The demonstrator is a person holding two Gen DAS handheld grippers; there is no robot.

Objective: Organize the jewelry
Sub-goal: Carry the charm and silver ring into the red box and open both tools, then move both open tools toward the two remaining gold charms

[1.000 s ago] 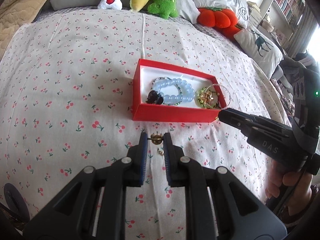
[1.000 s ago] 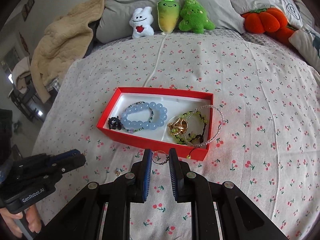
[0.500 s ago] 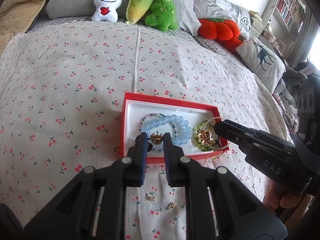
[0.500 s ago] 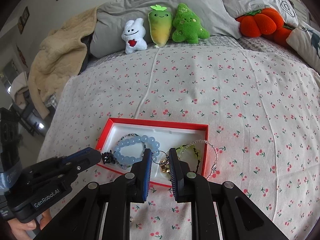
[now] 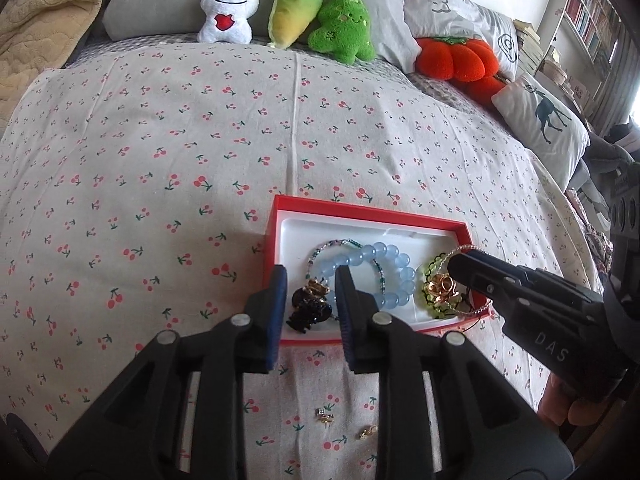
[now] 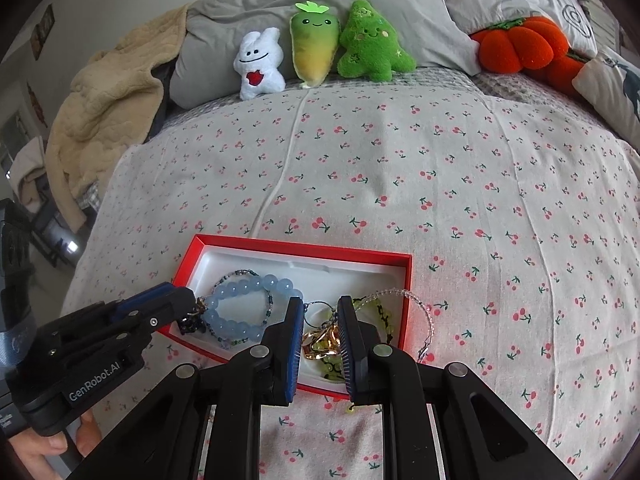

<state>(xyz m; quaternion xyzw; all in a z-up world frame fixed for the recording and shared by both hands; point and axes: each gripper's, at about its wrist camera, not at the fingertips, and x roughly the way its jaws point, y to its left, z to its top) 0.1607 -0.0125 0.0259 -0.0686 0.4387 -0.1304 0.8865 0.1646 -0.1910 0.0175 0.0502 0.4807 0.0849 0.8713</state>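
A red box (image 5: 370,216) (image 6: 304,249) with a white lining sits on the cherry-print bed. It holds a blue bead bracelet (image 5: 384,268) (image 6: 244,296), a black piece (image 5: 310,312), a green bead bracelet with gold pieces (image 5: 438,292) (image 6: 320,340) and a clear bead strand (image 6: 404,294). My left gripper (image 5: 311,280) is open over the box's left end, a small gold earring (image 5: 316,289) just between its fingers. My right gripper (image 6: 320,312) is open over the box's right end, a thin wire hoop (image 6: 316,314) between its fingers.
Two small gold earrings (image 5: 325,416) (image 5: 367,432) lie on the sheet in front of the box. Plush toys (image 5: 298,4) and an orange pumpkin cushion (image 5: 460,56) line the pillows at the back. A beige blanket (image 6: 104,104) lies at the back left.
Both grippers moved from the sheet in front of the box to over the box. Their jaws have opened, and the gold earring and the wire hoop now sit loose between them.
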